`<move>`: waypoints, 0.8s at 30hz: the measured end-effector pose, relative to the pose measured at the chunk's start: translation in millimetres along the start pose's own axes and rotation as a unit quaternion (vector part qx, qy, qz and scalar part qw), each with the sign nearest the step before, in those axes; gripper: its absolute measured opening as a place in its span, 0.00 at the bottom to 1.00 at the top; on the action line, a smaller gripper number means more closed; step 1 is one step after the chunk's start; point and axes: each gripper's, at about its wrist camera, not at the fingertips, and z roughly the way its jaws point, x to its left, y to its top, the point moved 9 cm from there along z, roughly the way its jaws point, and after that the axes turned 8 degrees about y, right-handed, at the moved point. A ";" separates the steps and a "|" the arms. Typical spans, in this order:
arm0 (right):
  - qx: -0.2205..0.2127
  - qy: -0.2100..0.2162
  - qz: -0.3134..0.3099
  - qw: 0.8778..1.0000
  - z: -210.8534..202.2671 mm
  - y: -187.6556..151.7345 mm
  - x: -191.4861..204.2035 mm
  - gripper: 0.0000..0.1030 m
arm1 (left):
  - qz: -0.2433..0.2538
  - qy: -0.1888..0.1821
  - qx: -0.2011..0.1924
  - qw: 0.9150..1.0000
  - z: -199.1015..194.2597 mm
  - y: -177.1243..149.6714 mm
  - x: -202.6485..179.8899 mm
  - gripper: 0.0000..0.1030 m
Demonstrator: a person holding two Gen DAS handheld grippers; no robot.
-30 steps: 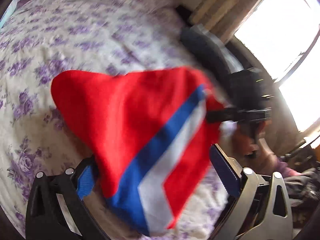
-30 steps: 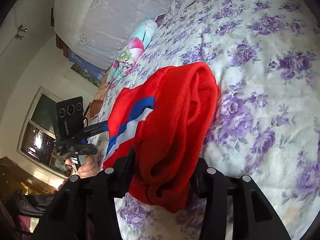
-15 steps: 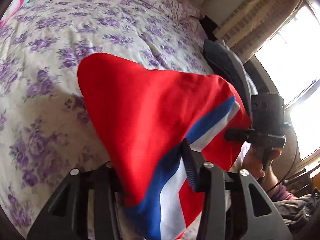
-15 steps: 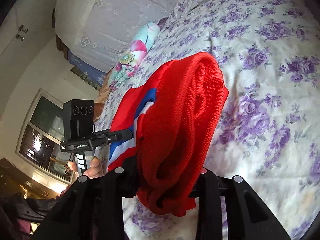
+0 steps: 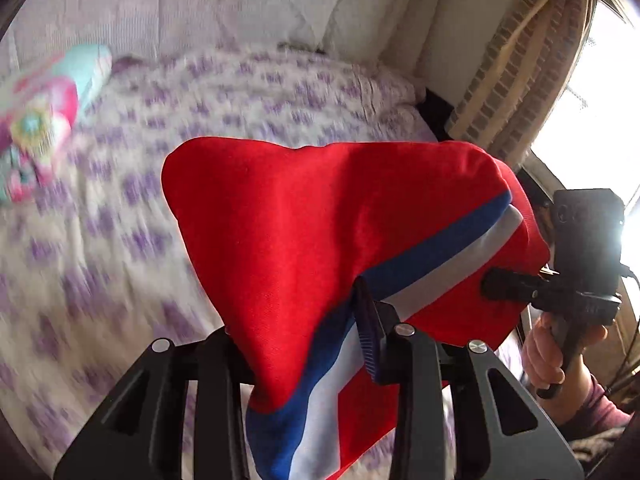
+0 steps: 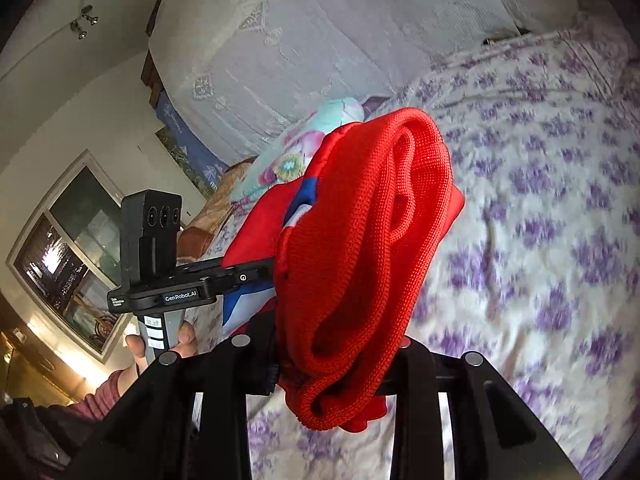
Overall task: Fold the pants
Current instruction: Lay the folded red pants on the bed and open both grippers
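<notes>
Motion-blurred: floral bedspread and pillow at its far left edge; hidden under red pants: left gripper left fingertip, right gripper fingertips both; pants hem cut by bottom edge.

left claw: clamped on cloth, raised | right claw: apparently clamped too, raised

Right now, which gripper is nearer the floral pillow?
Left. The floral pillow lies left of the left gripper; the right gripper holds the pants on the opposite side.
</notes>
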 end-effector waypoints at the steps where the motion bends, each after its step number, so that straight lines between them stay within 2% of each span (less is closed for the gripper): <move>1: -0.009 -0.005 -0.006 1.000 5.1 23.0 0.1 0.30 | 0.004 0.010 -0.011 1.000 -2.1 19.1 7.0 0.32; 5: -0.031 -0.056 -0.041 0.997 45.7 101.5 -23.5 0.31 | 0.004 0.049 -0.034 0.998 20.7 92.4 41.0 0.34; 7: -0.044 -0.108 -0.052 0.992 72.6 127.7 -53.8 0.37 | -0.001 0.080 -0.034 0.996 58.6 122.4 69.8 0.47; 8: -0.051 -0.148 -0.058 0.986 87.0 137.2 -75.3 0.56 | -0.002 0.102 -0.028 0.994 78.1 129.1 85.2 0.79; 9: -0.052 -0.192 -0.061 0.978 103.0 141.5 -98.6 0.75 | -0.008 0.133 -0.014 0.991 109.7 133.7 108.1 0.94; 10: -0.048 -0.255 -0.063 0.964 119.5 142.5 -128.4 0.76 | -0.016 0.164 0.005 0.986 135.4 131.7 129.9 0.95; 11: -0.037 -0.292 -0.065 0.953 130.9 138.9 -148.5 0.74 | -0.029 0.189 0.034 0.981 159.7 125.4 151.7 0.94; 12: -0.021 -0.312 -0.064 0.948 140.4 133.3 -162.8 0.68 | -0.048 0.216 0.066 0.973 178.6 116.7 176.2 0.87; 13: -0.017 -0.319 -0.062 0.946 144.3 128.5 -169.7 0.67 | -0.064 0.221 0.077 0.970 183.7 111.4 189.4 0.83; 14: -0.025 -0.312 -0.058 0.948 141.2 125.8 -168.5 0.67 | -0.079 0.217 0.080 0.970 181.2 108.2 197.9 0.80; 16: -0.051 -0.291 -0.061 0.953 124.5 121.6 -150.7 0.67 | -0.092 0.189 0.058 0.976 155.2 106.8 196.6 0.80; 17: -0.062 -0.285 -0.068 0.954 112.2 117.6 -137.4 0.68 | -0.087 0.190 0.044 0.977 137.4 105.4 192.2 0.82; 19: -0.085 -0.271 -0.076 0.956 83.4 105.2 -104.8 0.71 | -0.070 0.195 0.004 0.978 87.7 95.0 172.7 0.92; 21: -0.094 -0.264 -0.077 0.957 56.7 86.1 -75.9 0.81 | -0.052 0.217 -0.031 0.974 37.8 77.9 150.4 0.96; 24: -0.098 -0.311 -0.095 0.941 13.4 38.3 -26.1 0.94 | -0.032 0.247 -0.053 0.967 -17.6 36.1 111.7 0.96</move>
